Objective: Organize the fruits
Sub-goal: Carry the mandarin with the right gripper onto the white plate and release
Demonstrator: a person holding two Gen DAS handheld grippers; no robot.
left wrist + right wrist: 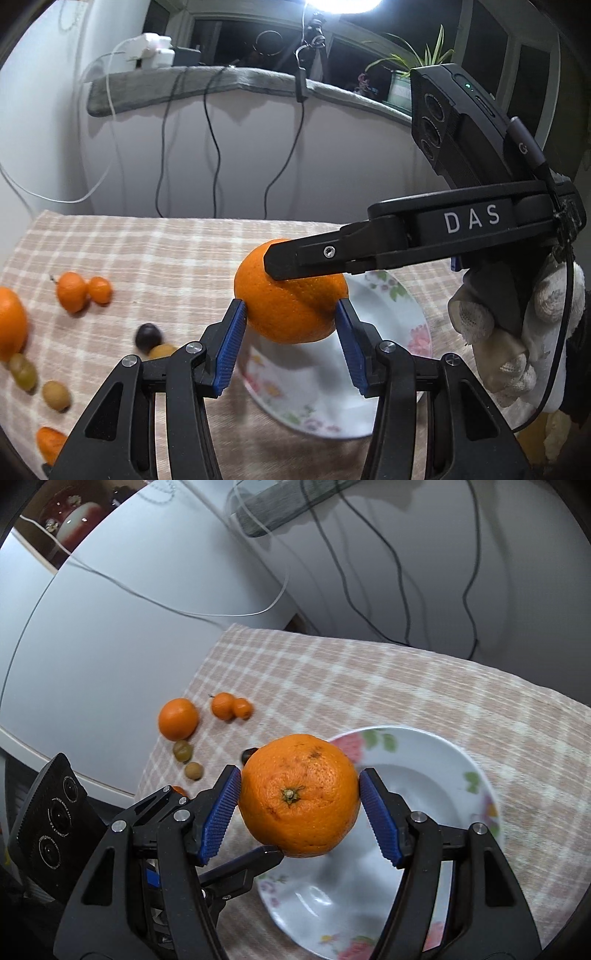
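Observation:
A large orange [291,306] hangs in the air over the left edge of a white flowered plate [413,314], held by both grippers at once. My left gripper [288,314] has its blue pads pressed on the orange's two sides. One black finger [314,258] of the right gripper lies across the top of the fruit. In the right wrist view the orange [299,794] shows its stem, and my right gripper [299,797] is shut on it, pads against both sides. A left finger [255,858] touches it from below. The plate [461,760] lies beneath.
Loose fruit lies on the checked cloth [369,686] left of the plate: a big orange [178,719], two small mandarins [223,706], greenish-brown fruits [183,751] and a dark plum [148,336]. A gloved hand [517,332] holds the right gripper. Cables hang down the wall behind.

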